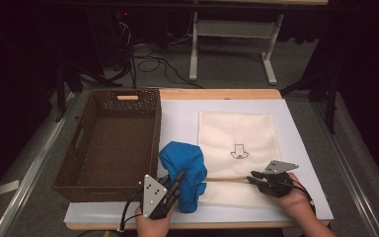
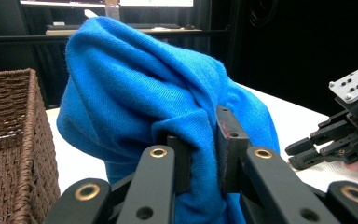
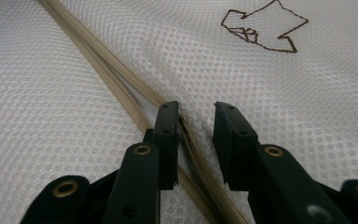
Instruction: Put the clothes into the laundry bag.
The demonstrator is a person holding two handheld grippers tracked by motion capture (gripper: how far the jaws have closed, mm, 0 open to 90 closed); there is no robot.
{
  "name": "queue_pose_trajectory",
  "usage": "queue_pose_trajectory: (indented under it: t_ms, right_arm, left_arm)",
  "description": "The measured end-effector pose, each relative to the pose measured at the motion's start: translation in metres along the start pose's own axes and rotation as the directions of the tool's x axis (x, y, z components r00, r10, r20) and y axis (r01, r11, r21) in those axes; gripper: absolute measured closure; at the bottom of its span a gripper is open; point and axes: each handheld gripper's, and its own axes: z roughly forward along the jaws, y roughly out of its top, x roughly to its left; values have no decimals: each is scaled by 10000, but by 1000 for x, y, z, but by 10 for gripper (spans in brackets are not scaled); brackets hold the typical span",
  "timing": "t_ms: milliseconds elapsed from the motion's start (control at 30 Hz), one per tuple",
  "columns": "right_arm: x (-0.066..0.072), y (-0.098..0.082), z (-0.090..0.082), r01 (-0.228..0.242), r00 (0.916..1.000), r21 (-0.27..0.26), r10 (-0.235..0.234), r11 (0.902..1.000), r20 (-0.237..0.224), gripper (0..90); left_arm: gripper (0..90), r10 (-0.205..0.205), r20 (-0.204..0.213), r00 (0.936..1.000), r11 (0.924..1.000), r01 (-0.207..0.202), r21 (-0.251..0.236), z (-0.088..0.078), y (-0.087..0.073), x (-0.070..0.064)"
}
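High view | left gripper (image 1: 176, 183) clamps blue cloth (image 1: 183, 168) | right gripper (image 1: 253, 177), at 3 o'clock, jaws narrowly apart astride mesh bag (image 1: 237, 133) zipper (image 3: 121, 88)

blue cloth (image 2: 168, 107) hides the mesh bag's (image 1: 237, 143) left zip end

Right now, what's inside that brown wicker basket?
The brown wicker basket shows only its bare woven floor and walls. Its near wall hides the strip of floor just behind it.
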Motion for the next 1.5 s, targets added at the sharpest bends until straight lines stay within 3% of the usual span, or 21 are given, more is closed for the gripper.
queue_pose_trajectory:
  t_ms: [133, 267, 367, 533, 933, 1133, 1267, 1367, 1500]
  right_arm:
    - [2, 0, 0, 214, 9995, 24, -214, 9998, 253, 869]
    - [3, 2, -1, 149, 9994, -25, -149, 9999, 318, 882]
    - [4, 5, -3, -170, 9998, -361, 175, 9992, 130, 883]
    - [10, 12, -6, -198, 9998, -856, 192, 9961, -75, 882]
    - [12, 16, -17, -643, 9979, -1295, 638, 9895, -87, 882]
    - [11, 18, -21, -646, 9979, -1573, 644, 9854, -61, 882]
    - [10, 19, -21, -673, 9977, -1593, 685, 9849, 21, 883]
    - [10, 21, -24, -743, 9971, -1618, 761, 9840, 52, 883]
    - [11, 23, -24, -784, 9966, -1737, 818, 9817, 124, 883]
  left_arm:
    - [789, -172, 13, 9999, 9998, 172, 70, 1, -1, 0]
    - [790, -194, 41, 9998, 9998, 194, 101, 2, 0, 0]
    - [790, -196, 26, 9998, 9998, 196, 7, 2, 3, 2]
    - [791, -159, 56, 9999, 9991, 161, -394, 0, 11, 3]
    - [790, 456, 600, 9972, 9971, -418, -629, 12, 17, -16]
    - [790, 631, 879, 9941, 9959, -570, -703, 30, 21, -24]
    - [790, 676, 1032, 9924, 9967, -625, -520, 41, 14, -32]
    - [790, 587, 1034, 9929, 9971, -532, -543, 41, 10, -40]
    - [791, 788, 1216, 9894, 9945, -696, -782, 34, 17, -49]
